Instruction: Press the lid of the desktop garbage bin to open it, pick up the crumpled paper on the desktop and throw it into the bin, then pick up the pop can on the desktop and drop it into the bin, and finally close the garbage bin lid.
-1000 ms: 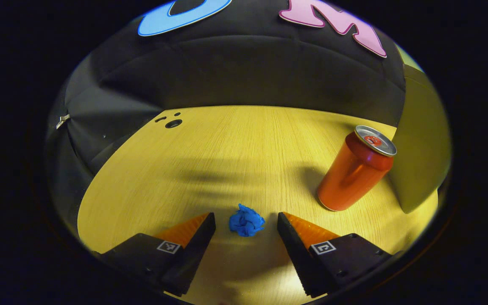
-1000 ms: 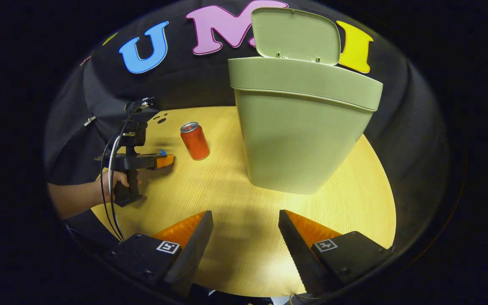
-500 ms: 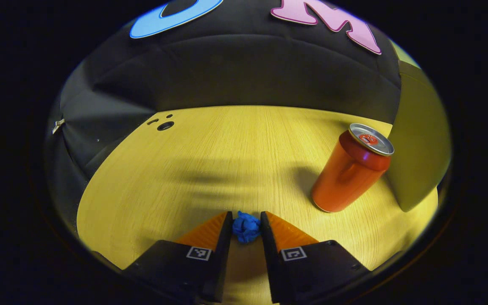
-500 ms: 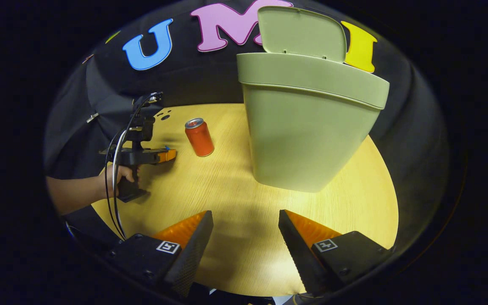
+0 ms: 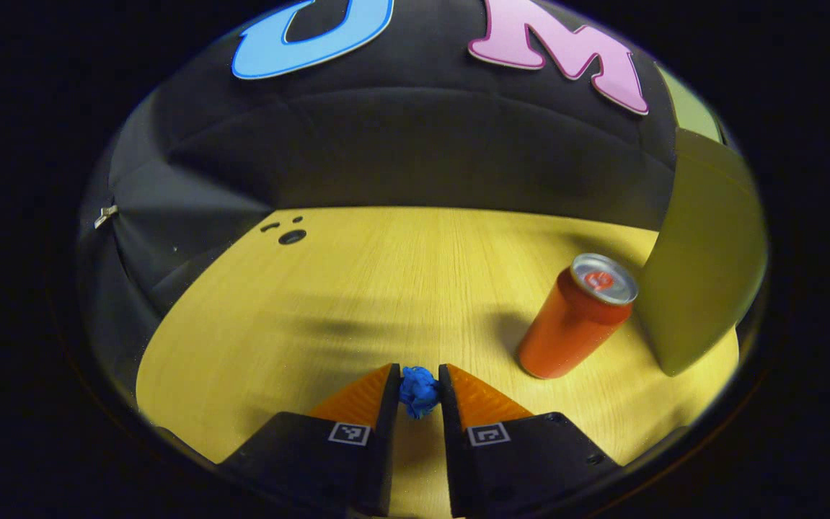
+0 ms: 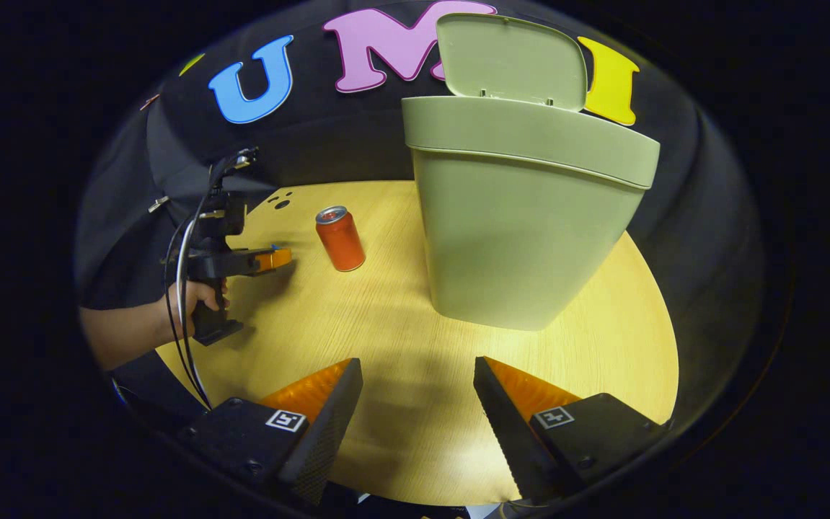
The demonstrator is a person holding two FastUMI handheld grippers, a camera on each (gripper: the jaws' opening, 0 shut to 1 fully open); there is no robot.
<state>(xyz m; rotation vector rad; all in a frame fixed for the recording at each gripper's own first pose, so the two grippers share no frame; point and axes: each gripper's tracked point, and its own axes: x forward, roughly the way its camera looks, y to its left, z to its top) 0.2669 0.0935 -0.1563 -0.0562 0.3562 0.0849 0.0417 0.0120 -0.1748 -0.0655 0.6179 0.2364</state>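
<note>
In the left gripper view my left gripper (image 5: 419, 389) is shut on a small blue crumpled paper (image 5: 418, 390), held just above the wooden table (image 5: 357, 288). An orange pop can (image 5: 575, 317) stands upright to the right of it, beside the green bin's wall (image 5: 703, 252). In the right gripper view the green bin (image 6: 523, 216) stands with its lid (image 6: 512, 61) tipped up and open. The pop can (image 6: 340, 238) stands left of the bin, and farther left a hand holds the left gripper (image 6: 277, 257) above the table. My right gripper (image 6: 418, 386) is open near the front edge, with nothing between its fingers.
The round wooden table (image 6: 400, 339) has small dark holes (image 5: 290, 236) near its far left edge. A person's forearm (image 6: 126, 331) and cables (image 6: 184, 252) reach in at the left of the right gripper view. Bare tabletop lies between my right gripper and the bin.
My left gripper closed from open onto the blue paper and has lifted it slightly. The can and bin sit lower in its view. My right gripper stayed open and nearly still.
</note>
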